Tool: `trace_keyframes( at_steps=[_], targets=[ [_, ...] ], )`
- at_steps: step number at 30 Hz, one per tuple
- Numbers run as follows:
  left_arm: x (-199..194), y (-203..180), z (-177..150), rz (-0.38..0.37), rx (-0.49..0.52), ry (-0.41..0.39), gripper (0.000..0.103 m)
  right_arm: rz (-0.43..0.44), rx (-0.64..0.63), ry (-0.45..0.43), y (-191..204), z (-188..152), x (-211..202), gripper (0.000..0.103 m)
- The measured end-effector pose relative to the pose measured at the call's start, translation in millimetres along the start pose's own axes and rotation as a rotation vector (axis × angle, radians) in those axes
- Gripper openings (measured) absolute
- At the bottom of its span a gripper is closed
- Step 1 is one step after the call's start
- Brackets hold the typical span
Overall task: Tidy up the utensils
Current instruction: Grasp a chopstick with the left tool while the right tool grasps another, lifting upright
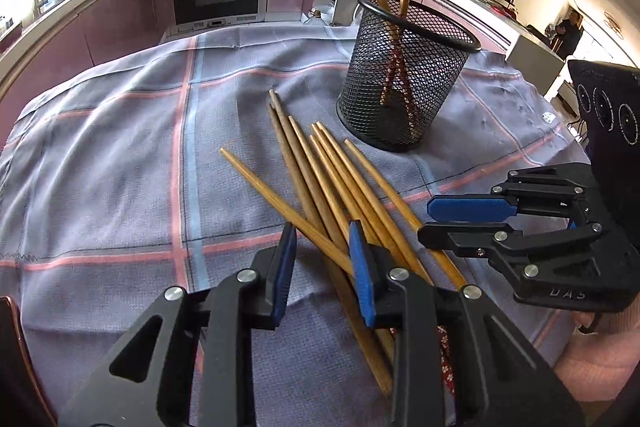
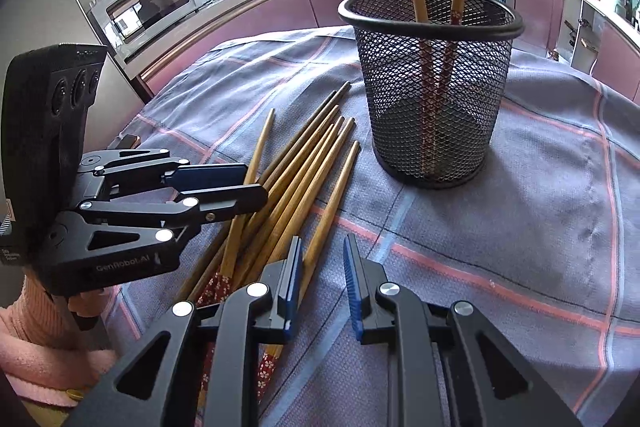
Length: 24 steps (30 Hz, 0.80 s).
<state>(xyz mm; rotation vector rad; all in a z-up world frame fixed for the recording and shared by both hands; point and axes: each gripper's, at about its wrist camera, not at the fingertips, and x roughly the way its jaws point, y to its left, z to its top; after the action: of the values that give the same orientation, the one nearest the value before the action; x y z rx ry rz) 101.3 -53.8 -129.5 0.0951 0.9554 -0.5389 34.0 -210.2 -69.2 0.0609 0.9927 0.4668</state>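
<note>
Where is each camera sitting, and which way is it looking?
Left wrist: rides the left gripper, looking across the chopsticks toward the mesh cup; the right gripper and a pink sleeve show at right.
Right wrist: rides the right gripper, facing the mesh cup; the left gripper and a pink sleeve show at left.
Shared: chopsticks, cup, checked cloth, both grippers.

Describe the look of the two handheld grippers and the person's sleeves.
Both the left gripper and the right gripper are black linkage frames with silver rivets and blue ribbed pads on the jaws. The left bears "GenRobot.AI" lettering. Each carries a black three-lens block. Both sleeves are pink.
</note>
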Motion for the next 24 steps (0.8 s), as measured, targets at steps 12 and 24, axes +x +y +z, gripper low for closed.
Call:
trace_keyframes(
  at_steps=[12, 24],
  targets=[
    [6.9, 17.5, 4.7, -0.067, -0.099, 0.018, 0.019, -0.037, -0.025, 0.015, 5.9, 11.5, 8.9, 0.019],
    [3.4, 23.7, 0.9, -0.056, -0.131, 0.012, 0.008, -0.018, 0.0, 0.012, -3.0, 15.5, 7.6, 0.006]
  ],
)
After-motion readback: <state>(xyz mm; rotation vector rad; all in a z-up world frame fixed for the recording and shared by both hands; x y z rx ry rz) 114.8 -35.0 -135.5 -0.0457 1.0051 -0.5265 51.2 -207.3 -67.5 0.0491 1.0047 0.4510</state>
